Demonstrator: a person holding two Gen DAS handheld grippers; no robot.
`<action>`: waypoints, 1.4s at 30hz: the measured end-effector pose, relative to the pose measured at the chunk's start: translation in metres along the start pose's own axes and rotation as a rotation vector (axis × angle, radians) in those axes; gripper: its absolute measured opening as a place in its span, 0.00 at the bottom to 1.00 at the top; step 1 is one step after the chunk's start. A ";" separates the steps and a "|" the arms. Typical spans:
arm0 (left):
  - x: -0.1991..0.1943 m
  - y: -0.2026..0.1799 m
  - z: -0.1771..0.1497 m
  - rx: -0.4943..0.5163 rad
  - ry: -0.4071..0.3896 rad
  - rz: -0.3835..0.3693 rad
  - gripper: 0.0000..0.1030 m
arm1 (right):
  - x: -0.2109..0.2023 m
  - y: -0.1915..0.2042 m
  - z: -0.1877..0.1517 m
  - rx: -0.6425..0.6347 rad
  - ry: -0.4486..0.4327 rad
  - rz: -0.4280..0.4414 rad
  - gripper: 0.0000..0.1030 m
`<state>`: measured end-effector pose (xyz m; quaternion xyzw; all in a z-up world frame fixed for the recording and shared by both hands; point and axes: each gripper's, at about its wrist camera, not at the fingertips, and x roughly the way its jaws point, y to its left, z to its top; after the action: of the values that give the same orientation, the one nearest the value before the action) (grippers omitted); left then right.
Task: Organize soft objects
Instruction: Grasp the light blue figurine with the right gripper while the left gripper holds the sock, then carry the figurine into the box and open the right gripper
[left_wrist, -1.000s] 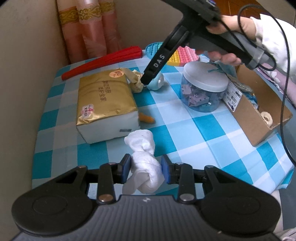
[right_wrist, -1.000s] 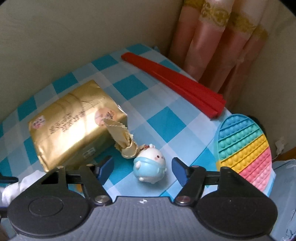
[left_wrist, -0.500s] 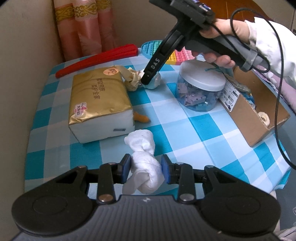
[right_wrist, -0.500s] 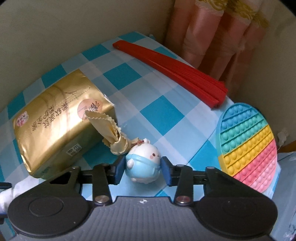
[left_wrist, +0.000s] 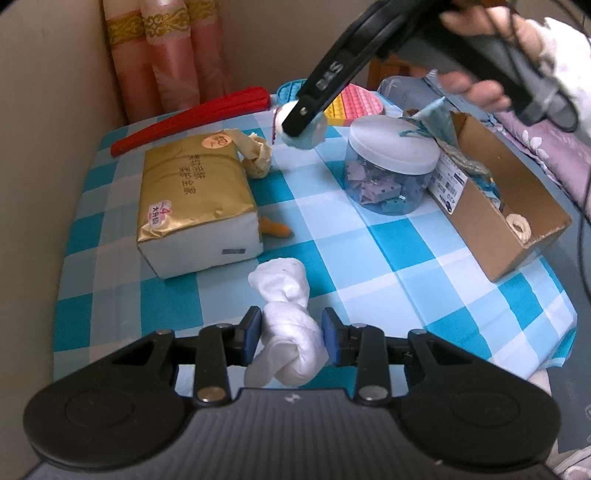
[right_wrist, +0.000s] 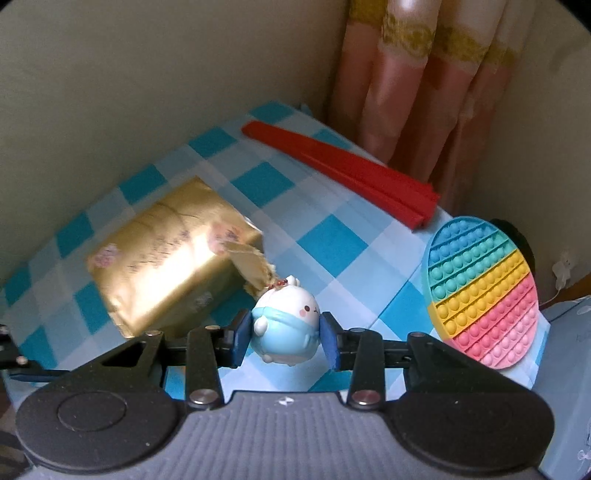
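A knotted white cloth (left_wrist: 286, 325) sits between the pads of my left gripper (left_wrist: 290, 334), which is shut on it above the near edge of the checked table. My right gripper (right_wrist: 285, 334) is shut on a small white and blue soft bunny toy (right_wrist: 286, 325) and holds it lifted off the cloth. In the left wrist view that same toy (left_wrist: 308, 129) hangs at the tip of the right gripper (left_wrist: 301, 118), held by a person's hand (left_wrist: 480, 79) above the far side of the table. A cream knotted cloth (left_wrist: 256, 158) lies by the gold tissue pack (left_wrist: 192, 184).
A cardboard box (left_wrist: 498, 199) with soft items stands at the right edge, beside a clear jar with a white lid (left_wrist: 391, 164). A red folded fan (right_wrist: 354, 173) and a rainbow pop mat (right_wrist: 484, 291) lie at the back. A small orange piece (left_wrist: 275, 229) lies by the tissue pack.
My right gripper closed on the bunny toy and lifted it off the table. The left gripper kept still with the white cloth in it.
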<state>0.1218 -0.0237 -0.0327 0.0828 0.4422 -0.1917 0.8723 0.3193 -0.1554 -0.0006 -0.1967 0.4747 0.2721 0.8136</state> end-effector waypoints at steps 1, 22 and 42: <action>-0.002 -0.001 -0.001 0.003 0.000 0.004 0.33 | -0.007 0.002 -0.001 0.001 -0.011 0.002 0.44; -0.051 -0.045 -0.015 0.082 -0.049 0.013 0.33 | -0.153 0.022 -0.130 0.109 -0.128 -0.032 0.44; -0.054 -0.094 0.018 0.188 -0.104 -0.080 0.33 | -0.147 -0.007 -0.216 0.266 -0.015 -0.076 0.78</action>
<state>0.0678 -0.1015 0.0237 0.1365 0.3792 -0.2710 0.8742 0.1205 -0.3233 0.0270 -0.1026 0.4927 0.1773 0.8458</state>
